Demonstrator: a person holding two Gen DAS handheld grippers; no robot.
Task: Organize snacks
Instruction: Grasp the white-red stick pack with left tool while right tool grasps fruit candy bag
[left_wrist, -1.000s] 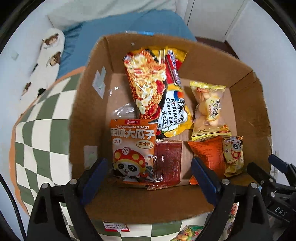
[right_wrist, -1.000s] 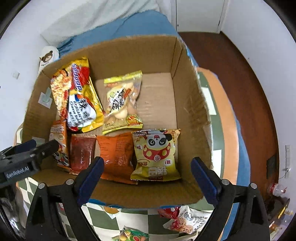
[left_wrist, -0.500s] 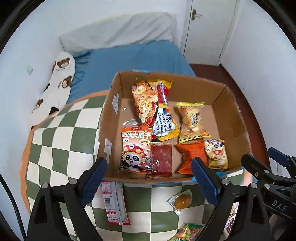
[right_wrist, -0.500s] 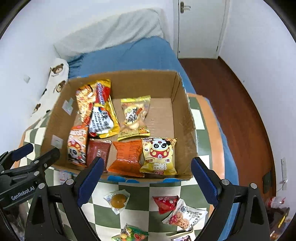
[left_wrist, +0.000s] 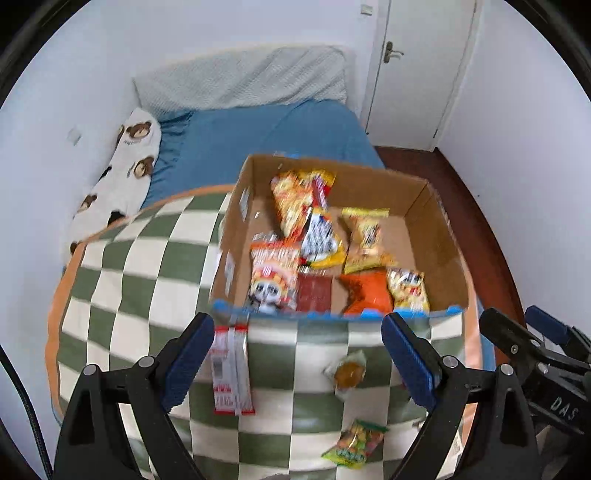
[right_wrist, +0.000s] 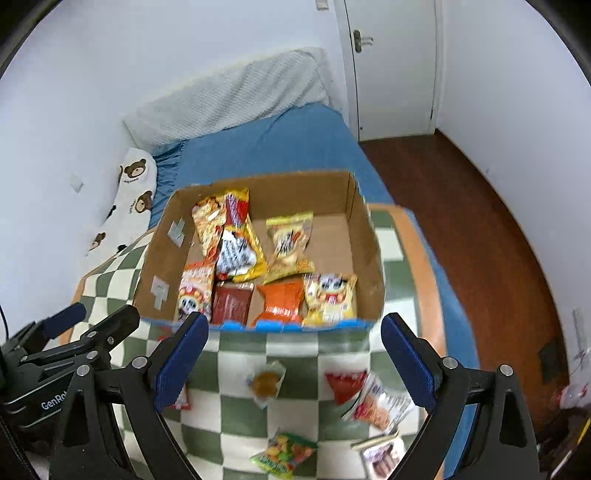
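An open cardboard box (left_wrist: 436, 218) (right_wrist: 365, 236) sits on a green-and-white checked blanket (left_wrist: 140, 266) and holds several snack packs laid flat. Loose snacks lie on the blanket in front of it: a red-and-white pack (left_wrist: 231, 369), a small clear pack with an orange sweet (left_wrist: 347, 373) (right_wrist: 266, 382), a green candy bag (left_wrist: 354, 443) (right_wrist: 284, 452), and a red pack (right_wrist: 345, 384) beside a biscuit pack (right_wrist: 376, 402). My left gripper (left_wrist: 299, 358) and my right gripper (right_wrist: 291, 358) hang above the loose snacks, both open with nothing between their fingers.
The blanket lies on a bed with a blue sheet (left_wrist: 266, 136), a bear-print pillow (left_wrist: 122, 166) on the left and a grey pillow (left_wrist: 240, 81) at the head. A white door (right_wrist: 391, 62) and brown wooden floor (right_wrist: 480, 229) are to the right.
Both grippers have pulled up and back from over the box. The box looks smaller and farther, and the loose snacks on the blanket have come into view.
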